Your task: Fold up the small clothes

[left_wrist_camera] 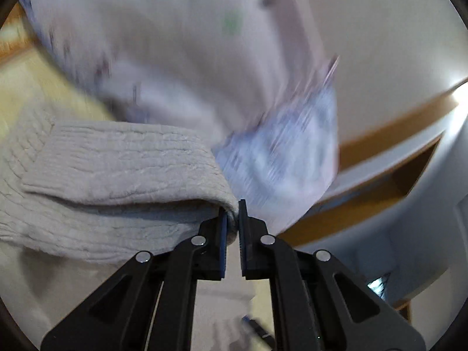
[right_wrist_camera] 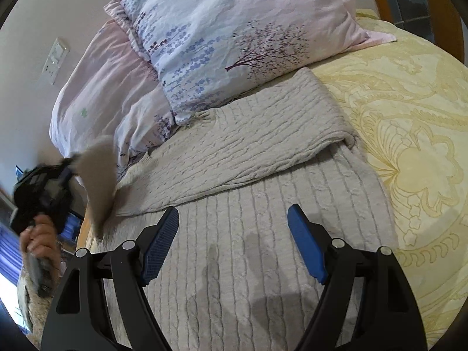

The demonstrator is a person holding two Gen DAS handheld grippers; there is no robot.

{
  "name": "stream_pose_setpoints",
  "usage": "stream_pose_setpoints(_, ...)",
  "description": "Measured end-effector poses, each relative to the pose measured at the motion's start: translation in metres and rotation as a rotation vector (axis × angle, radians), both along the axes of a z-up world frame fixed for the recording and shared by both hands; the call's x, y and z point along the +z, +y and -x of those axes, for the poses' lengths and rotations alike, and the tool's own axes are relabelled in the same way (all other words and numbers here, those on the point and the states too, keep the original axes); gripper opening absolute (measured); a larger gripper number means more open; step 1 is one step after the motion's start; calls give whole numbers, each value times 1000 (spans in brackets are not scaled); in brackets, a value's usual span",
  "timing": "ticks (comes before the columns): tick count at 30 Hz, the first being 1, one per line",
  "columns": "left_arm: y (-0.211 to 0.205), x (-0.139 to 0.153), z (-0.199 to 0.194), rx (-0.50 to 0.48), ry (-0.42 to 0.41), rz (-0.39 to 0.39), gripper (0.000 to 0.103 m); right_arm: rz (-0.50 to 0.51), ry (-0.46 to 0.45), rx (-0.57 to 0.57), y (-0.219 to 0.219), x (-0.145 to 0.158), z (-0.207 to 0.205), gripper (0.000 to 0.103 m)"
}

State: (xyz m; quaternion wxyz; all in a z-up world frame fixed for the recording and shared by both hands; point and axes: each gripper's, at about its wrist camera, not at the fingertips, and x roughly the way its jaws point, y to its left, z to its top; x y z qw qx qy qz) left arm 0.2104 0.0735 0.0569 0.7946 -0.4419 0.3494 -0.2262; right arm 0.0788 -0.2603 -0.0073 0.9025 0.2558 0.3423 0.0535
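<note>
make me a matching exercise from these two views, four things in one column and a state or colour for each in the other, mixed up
Things:
1. left claw
2. right claw
3. grey cable-knit sweater
4. patterned bedspread

States or colours:
A. pale yellow
B. wide open, nothing between its blue pads
C. one sleeve folded across its body
D. shut on a bit of grey knit

Pairs: 1-D, 2-B, 3-C, 4-A
</note>
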Motion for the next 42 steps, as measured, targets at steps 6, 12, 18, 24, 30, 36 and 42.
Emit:
stream_pose_setpoints(6, -53, -52, -4, -157, 182, -101, 41, 84, -12, 59, 16, 19, -3, 78)
stream_pose_setpoints(12, 1, -18, 38, -160, 11, -189, 60, 248, -85, 228, 62, 49, -21, 78)
stream_pose_setpoints(18, 73, -25, 37, 9, 71, -266, 45, 466, -167, 507, 158, 51, -56, 54)
stream_pose_setpoints(24, 104, -57, 34, 96, 196, -223, 40, 588, -156, 716, 246, 25, -96, 38)
stream_pose_setpoints(30, 116, -64, 38, 105, 214, -193, 31, 697, -106, 784, 299, -2, -117, 38)
stream_pose_setpoints(36, 119, -65, 39, 109, 217, -180, 31, 692, -100, 702, 302, -8, -131, 7)
stream_pose_setpoints(42, 122, -66, 40, 109, 216, -170, 31, 453, -164, 505, 240, 27, -129, 6)
